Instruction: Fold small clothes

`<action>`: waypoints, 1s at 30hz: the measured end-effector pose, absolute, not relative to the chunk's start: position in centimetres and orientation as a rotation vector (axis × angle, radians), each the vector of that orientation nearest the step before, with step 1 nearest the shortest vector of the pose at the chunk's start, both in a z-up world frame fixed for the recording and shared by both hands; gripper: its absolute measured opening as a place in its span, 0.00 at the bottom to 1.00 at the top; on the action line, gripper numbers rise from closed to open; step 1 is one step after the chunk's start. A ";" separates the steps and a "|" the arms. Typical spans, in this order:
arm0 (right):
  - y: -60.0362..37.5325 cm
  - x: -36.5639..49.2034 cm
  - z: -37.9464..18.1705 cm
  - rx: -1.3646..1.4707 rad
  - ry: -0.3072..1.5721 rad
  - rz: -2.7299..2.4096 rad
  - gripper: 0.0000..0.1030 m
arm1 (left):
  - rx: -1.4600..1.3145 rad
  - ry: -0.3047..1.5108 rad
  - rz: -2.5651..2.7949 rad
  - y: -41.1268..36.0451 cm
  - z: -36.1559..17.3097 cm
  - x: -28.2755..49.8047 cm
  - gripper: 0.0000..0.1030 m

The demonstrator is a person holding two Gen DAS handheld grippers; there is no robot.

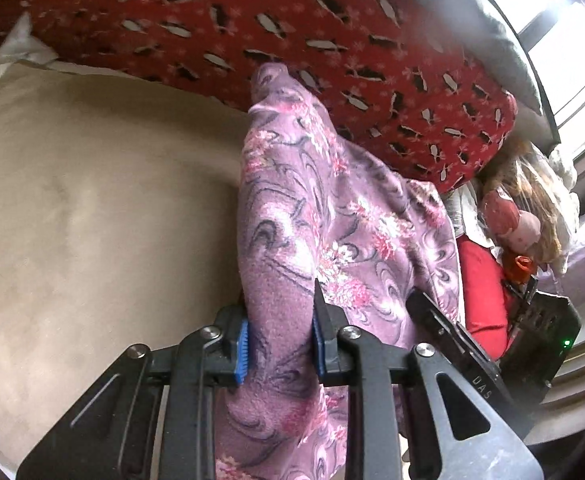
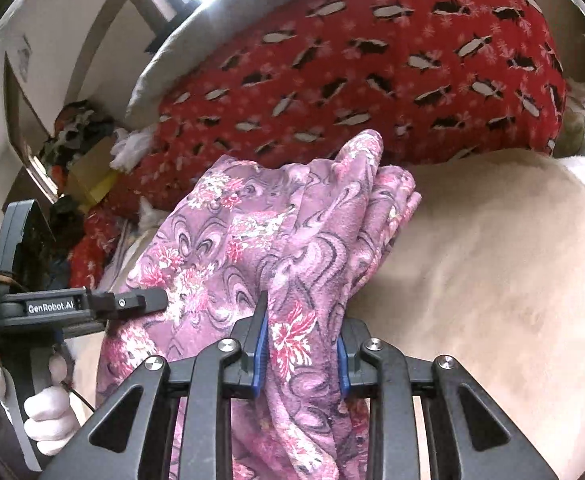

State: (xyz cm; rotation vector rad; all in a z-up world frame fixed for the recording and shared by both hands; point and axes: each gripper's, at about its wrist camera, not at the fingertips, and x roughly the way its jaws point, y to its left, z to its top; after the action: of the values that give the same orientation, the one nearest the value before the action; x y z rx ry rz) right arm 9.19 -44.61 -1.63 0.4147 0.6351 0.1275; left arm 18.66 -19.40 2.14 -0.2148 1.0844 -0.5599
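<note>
Left wrist view: the left hand-held gripper (image 1: 280, 344) is seen pinching a gathered band of the purple flowered garment (image 1: 332, 216) between its two blue pads (image 1: 243, 354). The cloth is bunched thickly between the jaws, runs forward from them and rises to a peak just ahead. Beyond that peak a red blanket with a black-and-white pattern (image 1: 292, 36) is spread, and a grey cushion (image 1: 488, 28) is seen past it beneath a bright window (image 1: 580, 40). To the left of the gripper a beige bed cover (image 1: 92, 200) is laid out. To the right, close beside the garment, the right hand-held gripper (image 1: 444, 320) is seen from the side, and further right a red cloth (image 1: 484, 292) and a doll with long hair (image 1: 520, 220) are lying.

In the right wrist view the right hand-held gripper (image 2: 302, 348) is likewise clamped on a fold of the same garment (image 2: 276, 232), the fabric being squeezed between the blue pads (image 2: 261, 350) and hanging down below them. Ahead of the jaws the garment is heaped in loose folds, resting against the red blanket (image 2: 372, 60). The beige cover (image 2: 492, 260) is spread to the right of the gripper. To the left the left hand-held gripper (image 2: 160, 300) is seen reaching to the cloth, its handle held by a white-gloved hand (image 2: 50, 412). Further left a pile of mixed clothes (image 2: 76, 132) is stacked against the wall.
</note>
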 end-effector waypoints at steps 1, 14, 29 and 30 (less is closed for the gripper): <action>-43.9 9.0 -1.7 0.419 0.637 0.134 0.26 | -0.216 1.085 -0.553 -18.7 2.3 18.2 0.20; -36.0 6.8 -10.1 0.528 0.854 0.176 0.31 | -0.295 1.295 -0.431 -9.2 -6.8 14.3 0.27; -39.3 12.3 -7.0 0.586 0.721 0.113 0.10 | -0.213 1.139 -0.458 -13.6 -3.3 20.5 0.31; -39.5 12.4 -7.2 0.566 0.716 0.093 0.09 | -0.193 1.160 -0.431 -14.3 -4.6 21.5 0.30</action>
State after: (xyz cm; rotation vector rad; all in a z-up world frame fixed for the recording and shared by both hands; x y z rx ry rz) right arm 12.40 -39.54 -7.22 0.5658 0.7155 0.0930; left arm 21.46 -14.31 -4.63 -0.1931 1.1603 -0.4305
